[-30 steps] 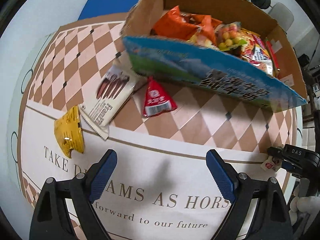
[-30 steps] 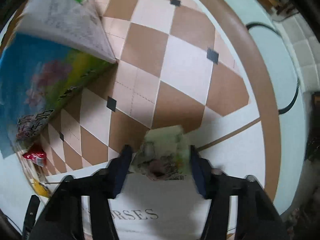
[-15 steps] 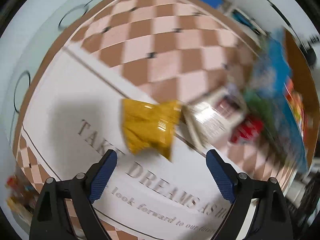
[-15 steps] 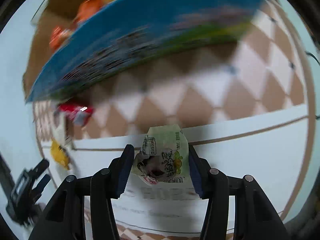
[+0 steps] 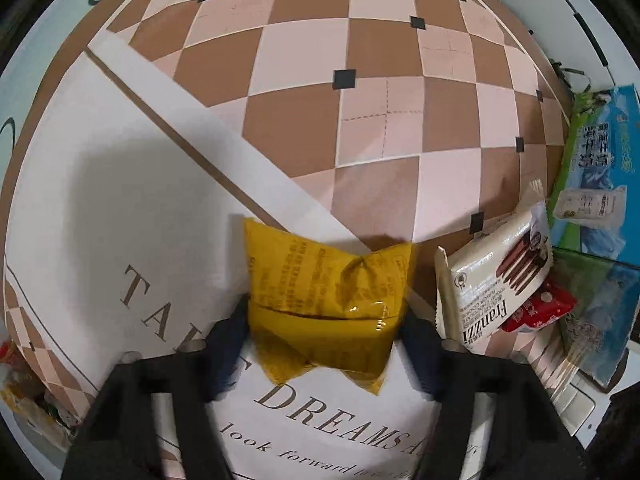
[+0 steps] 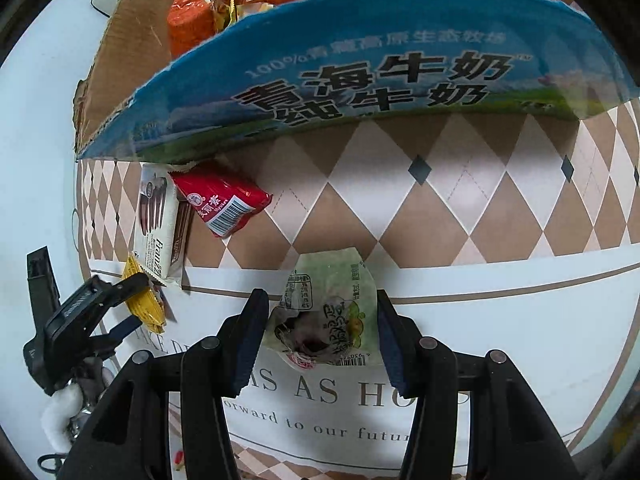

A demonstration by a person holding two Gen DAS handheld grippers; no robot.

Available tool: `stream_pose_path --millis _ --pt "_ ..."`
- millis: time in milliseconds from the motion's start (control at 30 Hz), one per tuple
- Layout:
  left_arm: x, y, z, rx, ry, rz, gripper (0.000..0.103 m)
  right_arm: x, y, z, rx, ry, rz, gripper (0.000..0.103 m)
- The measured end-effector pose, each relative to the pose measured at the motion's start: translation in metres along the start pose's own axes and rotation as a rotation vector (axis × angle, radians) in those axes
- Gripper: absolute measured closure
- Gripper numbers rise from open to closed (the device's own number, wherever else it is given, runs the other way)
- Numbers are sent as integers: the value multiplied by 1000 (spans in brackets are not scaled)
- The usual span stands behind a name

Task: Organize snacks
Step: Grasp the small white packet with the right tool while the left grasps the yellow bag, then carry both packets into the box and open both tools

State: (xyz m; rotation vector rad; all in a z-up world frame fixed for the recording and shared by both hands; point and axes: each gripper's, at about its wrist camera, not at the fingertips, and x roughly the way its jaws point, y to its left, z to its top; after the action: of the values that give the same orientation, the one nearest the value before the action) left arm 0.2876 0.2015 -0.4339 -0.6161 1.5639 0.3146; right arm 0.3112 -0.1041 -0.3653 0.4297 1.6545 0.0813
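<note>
Left wrist view: half a second ago the left gripper stood spread above the yellow packet; now its two fingers are clenched on that packet, which bulges between them on the white band of the tablecloth. To the right, just beside the packet, lie a white biscuit pack and, touching it, a small red packet, both close against the blue wall of the cardboard box. The checkered cloth ahead and to the left is open.

Right wrist view: the right gripper grasps a pale green packet, as it did before, and the picture has sharpened. The box fills the top, its torn blue rim facing the gripper, with orange bags inside. Between gripper and box lies bare checkered cloth. At the left edge the left gripper pinches the yellow packet beside the biscuit pack and red packet.
</note>
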Motion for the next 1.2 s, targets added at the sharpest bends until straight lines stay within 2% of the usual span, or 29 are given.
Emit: stream_pose_path --millis 67,100,267,367,500,700,800,867,967,1033,1200 --pt "-3 -3 -2 24 -21 16 45 0 0 0 -2 -1 -4 48" --pt "-4 -4 -6 34 -25 23 49 0 0 0 -1 -1 -4 48" --pt "-13 -4 -42 74 -38 29 49 -5 -3 -3 -16 -1 12 48" --pt "-29 -14 -72 121 -49 9 49 -10 -3 -7 -29 0 35 48" --pt "-62 -52 -95 198 -71 -76 49 -28 -10 -16 -35 -9 75 48" --pt "-124 -155 -74 371 -156 -193 49 -87 -18 -11 -38 -90 130 48" --pt "-147 -194 -53 444 -178 -207 49 -123 -20 3 -35 -152 159 48" --pt "-155 -215 -46 478 -188 -193 49 -146 -20 18 -35 -199 167 48" --pt "-148 -246 -26 516 -163 -152 49 -163 -19 44 -32 -239 150 48" --pt "-134 -262 -10 539 -124 -119 49 -164 -20 61 -28 -243 132 48" --pt "-99 -271 6 558 -50 -46 49 -149 -21 101 -15 -226 70 48"
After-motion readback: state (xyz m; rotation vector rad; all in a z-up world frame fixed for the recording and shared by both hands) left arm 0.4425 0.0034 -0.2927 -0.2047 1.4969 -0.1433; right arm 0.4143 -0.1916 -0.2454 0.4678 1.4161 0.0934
